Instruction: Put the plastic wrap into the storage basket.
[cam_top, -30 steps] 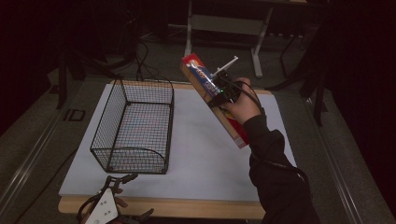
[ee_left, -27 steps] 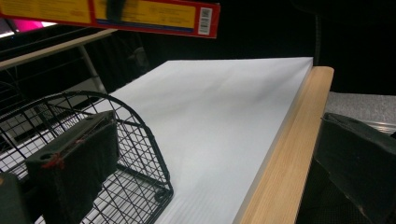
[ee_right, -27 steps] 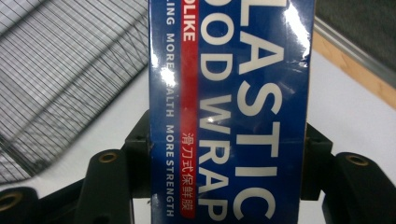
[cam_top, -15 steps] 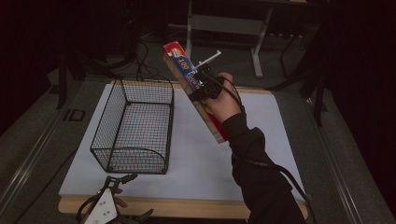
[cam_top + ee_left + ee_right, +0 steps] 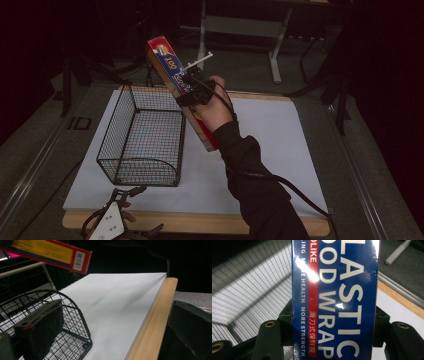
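Note:
A long blue and red plastic wrap box (image 5: 172,75) hangs tilted in the air, its upper end over the right rim of the black wire basket (image 5: 142,135). My right gripper (image 5: 197,92) is shut on the box around its middle. In the right gripper view both jaws press the sides of the box (image 5: 337,300), with the right gripper (image 5: 334,322) above the basket's mesh (image 5: 249,290). My left gripper (image 5: 137,210) rests at the table's front edge, left of centre. In the left gripper view, the left gripper (image 5: 116,307) stands open, nothing between its jaws, and the box (image 5: 50,252) passes overhead.
The basket (image 5: 62,315) stands on the left half of a white board (image 5: 270,140) on a wooden table (image 5: 155,322). A metal stand (image 5: 240,25) sits beyond the far edge. Dark floor surrounds the table. A cable trails from the right sleeve.
My right hand has carried the box leftward and slightly up, from the table's back right to the basket's right rim. The left gripper has stayed in place.

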